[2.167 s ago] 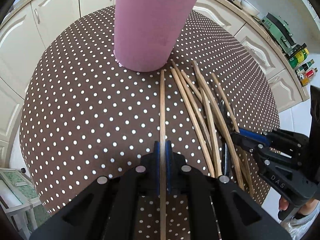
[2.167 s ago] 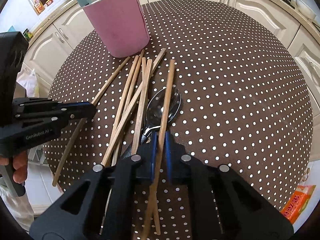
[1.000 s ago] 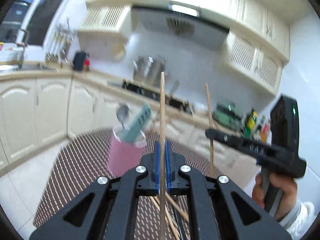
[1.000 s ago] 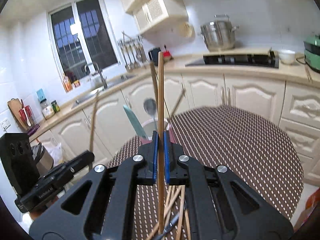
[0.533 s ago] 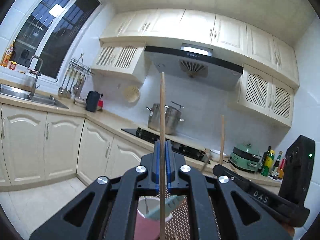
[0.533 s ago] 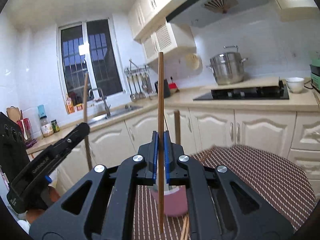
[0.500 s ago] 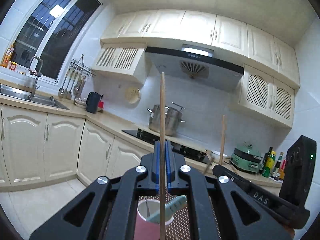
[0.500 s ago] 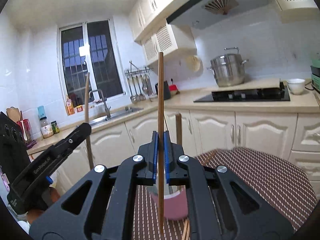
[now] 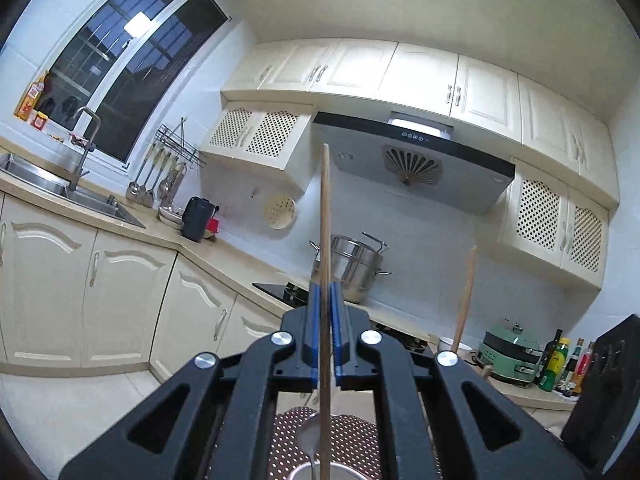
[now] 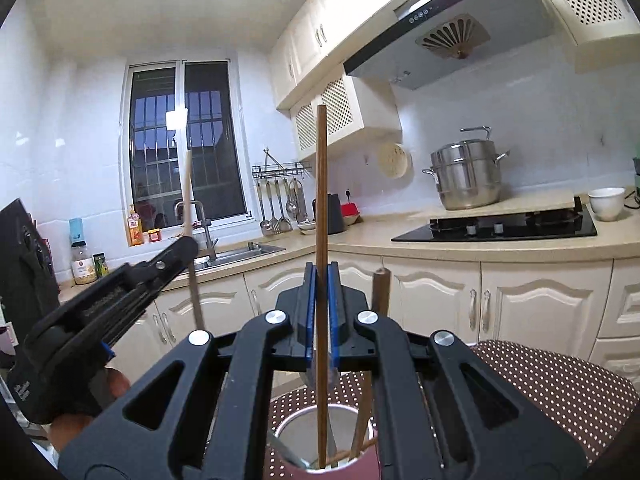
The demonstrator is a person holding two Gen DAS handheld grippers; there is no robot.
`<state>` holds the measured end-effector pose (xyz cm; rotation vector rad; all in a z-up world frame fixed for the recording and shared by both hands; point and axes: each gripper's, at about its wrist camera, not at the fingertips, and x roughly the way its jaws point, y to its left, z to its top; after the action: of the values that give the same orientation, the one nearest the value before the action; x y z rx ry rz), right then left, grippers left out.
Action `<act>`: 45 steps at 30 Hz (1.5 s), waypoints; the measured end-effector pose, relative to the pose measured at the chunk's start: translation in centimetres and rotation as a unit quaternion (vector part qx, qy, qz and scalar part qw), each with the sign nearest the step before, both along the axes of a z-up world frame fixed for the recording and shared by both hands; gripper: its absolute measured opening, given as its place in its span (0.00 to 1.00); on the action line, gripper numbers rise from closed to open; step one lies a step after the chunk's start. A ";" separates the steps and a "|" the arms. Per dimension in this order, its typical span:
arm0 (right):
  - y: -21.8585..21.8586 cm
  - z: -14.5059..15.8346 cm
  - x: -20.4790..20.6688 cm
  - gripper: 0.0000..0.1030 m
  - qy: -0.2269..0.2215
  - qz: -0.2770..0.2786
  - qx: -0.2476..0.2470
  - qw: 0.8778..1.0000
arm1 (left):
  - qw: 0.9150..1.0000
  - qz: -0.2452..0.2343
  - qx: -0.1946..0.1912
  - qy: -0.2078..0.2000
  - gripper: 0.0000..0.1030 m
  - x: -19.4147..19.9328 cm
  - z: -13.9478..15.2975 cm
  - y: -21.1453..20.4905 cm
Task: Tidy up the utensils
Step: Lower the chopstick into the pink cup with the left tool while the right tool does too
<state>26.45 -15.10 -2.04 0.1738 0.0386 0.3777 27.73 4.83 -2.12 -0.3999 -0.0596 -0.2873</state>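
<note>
While clamped, 2 chopsticks (image 10: 321, 208), over cup (image 10: 288, 432)

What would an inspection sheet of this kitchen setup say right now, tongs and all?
Surface: table with brown polka-dot cloth, seen only in part.
Job's things: pink utensil cup below the tongs, already holding a chopstick and other utensils; one upright chopstick in the left tongs, one upright chopstick in the right tongs, its lower end inside the cup.
Clutter: nothing seen on the visible cloth.
Grippers: left tongs shut on a chopstick; right tongs shut on a chopstick.
Cables: nothing seen.
Surroundings: steel pot by the hob, range hood, sink, window, cream cabinets.
</note>
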 end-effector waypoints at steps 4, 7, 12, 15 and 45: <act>-0.1 -0.6 0.6 0.06 0.000 0.000 -0.001 1.000 | 1.000 0.004 -0.002 -0.004 0.05 1.4 -0.7 -0.5; -0.2 -1.1 0.8 0.06 0.000 0.000 -0.001 1.000 | 1.000 0.007 0.002 -0.002 0.05 2.2 -1.3 -0.7; 0.1 -1.9 1.2 0.06 0.011 0.004 -0.005 1.000 | 1.000 -0.010 0.009 0.016 0.05 3.2 -2.8 -1.1; 0.3 -2.3 1.1 0.06 0.015 0.009 -0.009 1.000 | 0.999 -0.020 0.014 0.028 0.05 3.1 -3.8 -1.0; 0.3 -3.5 -2.0 0.06 0.086 -0.012 -0.055 0.995 | 0.989 -0.019 0.085 0.120 0.51 -2.2 -3.3 -1.3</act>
<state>24.44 -14.77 -5.58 0.0980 0.2261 0.3354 25.56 3.50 -5.44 -0.2643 0.2068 -0.2781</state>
